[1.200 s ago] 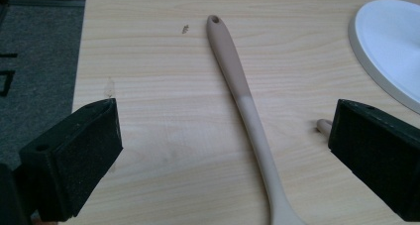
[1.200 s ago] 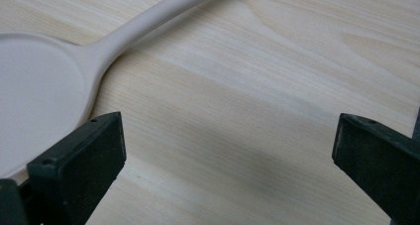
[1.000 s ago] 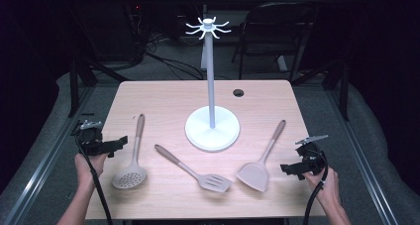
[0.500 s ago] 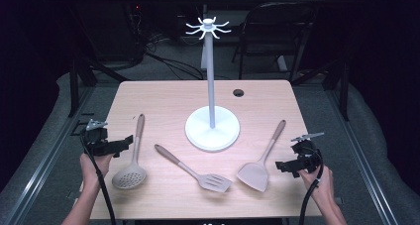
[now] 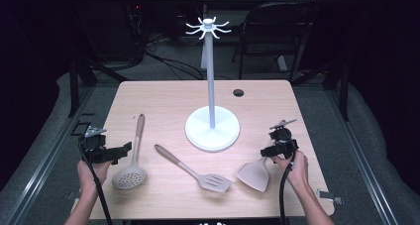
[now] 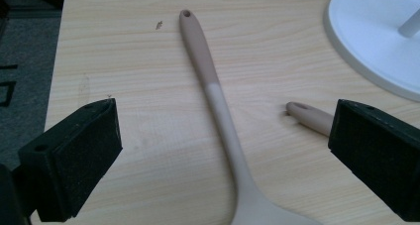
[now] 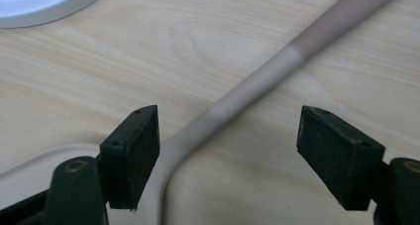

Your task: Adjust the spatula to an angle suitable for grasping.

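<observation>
right hand-held gripper (image 5: 266, 151) is hovering low over the neck of the solid spatula (image 5: 254, 174), near the counter's (image 5: 163, 98) right front corner. in the right gripper view its jaws have just been closing and are standing apart on either side of the spatula's handle (image 7: 277, 71); the handle is running up between them toward the upper right, lying closer to the left pad (image 7: 143, 145), which is just beside the neck where it is widening into the blade. whether that pad is touching the neck i cannot tell; the right pad (image 7: 332, 150) is clear of it.

left hand-held gripper (image 5: 124, 149) is waiting at the counter's left front edge with its jaws spread wide, and the perforated spoon (image 5: 130, 176) is lying flat just beside it. in the left gripper view the spoon's handle (image 6: 210, 81) is lying between the two pads without touching either.

slotted turner (image 5: 198, 170) is lying between the spoon and the spatula, and the white hook stand (image 5: 212, 128) is standing behind them near the counter's middle.
</observation>
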A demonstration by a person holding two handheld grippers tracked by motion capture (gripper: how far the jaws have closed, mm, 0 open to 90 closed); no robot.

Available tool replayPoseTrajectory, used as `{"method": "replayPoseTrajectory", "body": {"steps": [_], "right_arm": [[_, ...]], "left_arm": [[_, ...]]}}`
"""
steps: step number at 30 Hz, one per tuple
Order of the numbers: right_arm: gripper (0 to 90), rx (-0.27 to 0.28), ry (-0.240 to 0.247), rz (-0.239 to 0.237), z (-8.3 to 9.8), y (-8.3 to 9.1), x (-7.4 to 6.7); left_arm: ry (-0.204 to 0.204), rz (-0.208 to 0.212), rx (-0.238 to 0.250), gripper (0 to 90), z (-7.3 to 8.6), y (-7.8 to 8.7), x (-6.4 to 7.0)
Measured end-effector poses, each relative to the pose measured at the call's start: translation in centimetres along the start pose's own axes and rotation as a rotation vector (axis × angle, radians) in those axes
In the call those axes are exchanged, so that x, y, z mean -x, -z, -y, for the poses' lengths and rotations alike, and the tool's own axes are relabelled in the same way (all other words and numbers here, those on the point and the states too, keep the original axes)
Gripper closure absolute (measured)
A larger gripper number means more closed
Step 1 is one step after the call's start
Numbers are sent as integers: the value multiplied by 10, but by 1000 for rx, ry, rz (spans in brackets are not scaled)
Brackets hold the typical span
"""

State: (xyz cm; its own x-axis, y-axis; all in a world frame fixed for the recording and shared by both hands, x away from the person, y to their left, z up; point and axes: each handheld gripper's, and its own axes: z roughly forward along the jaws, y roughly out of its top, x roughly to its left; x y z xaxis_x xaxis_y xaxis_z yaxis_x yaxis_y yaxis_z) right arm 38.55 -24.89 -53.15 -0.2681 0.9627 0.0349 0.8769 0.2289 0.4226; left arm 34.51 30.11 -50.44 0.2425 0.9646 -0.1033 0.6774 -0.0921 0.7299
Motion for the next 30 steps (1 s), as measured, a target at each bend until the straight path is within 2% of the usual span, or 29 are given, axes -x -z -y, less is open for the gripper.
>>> {"method": "replayPoseTrajectory", "body": {"steps": [1,4,5,6,10,12,13,14,19,21,25,29,30], "right_arm": [[253,-24,3,20,-6,-6,-2],[283,-37,2,16,-6,-9,-4],[291,-25,-13,13,-5,-12,-6],[300,-49,2,23,-4,-12,-6],[362,-42,12,24,0,-13,-8],[392,-35,17,17,1,-13,-9],[398,-37,19,1,1,-15,-10],[396,-36,23,5,1,-16,-9],[404,-28,21,-4,2,-17,-8],[432,-34,45,3,0,-17,-9],[456,-39,52,4,-2,-16,-11],[487,-40,63,-4,-2,-14,-10],[496,-23,51,0,-1,-15,-11]], "left_arm": [[-11,-9,-3,0,-1,-1,0],[-20,-17,-3,0,-2,-1,1],[-22,-17,0,0,-3,-1,1],[-24,-18,2,0,-3,-1,2],[-50,-20,2,1,-7,-4,10],[-61,-12,3,2,-8,-7,14],[-65,-3,1,1,-8,-8,16],[-80,14,0,1,-9,-10,17],[-90,26,-13,0,-8,-12,17],[-89,30,-18,1,-5,-11,15],[-86,43,-41,0,2,-8,8],[-61,45,-23,0,3,-4,3],[-61,46,-21,1,2,-4,3]]}}
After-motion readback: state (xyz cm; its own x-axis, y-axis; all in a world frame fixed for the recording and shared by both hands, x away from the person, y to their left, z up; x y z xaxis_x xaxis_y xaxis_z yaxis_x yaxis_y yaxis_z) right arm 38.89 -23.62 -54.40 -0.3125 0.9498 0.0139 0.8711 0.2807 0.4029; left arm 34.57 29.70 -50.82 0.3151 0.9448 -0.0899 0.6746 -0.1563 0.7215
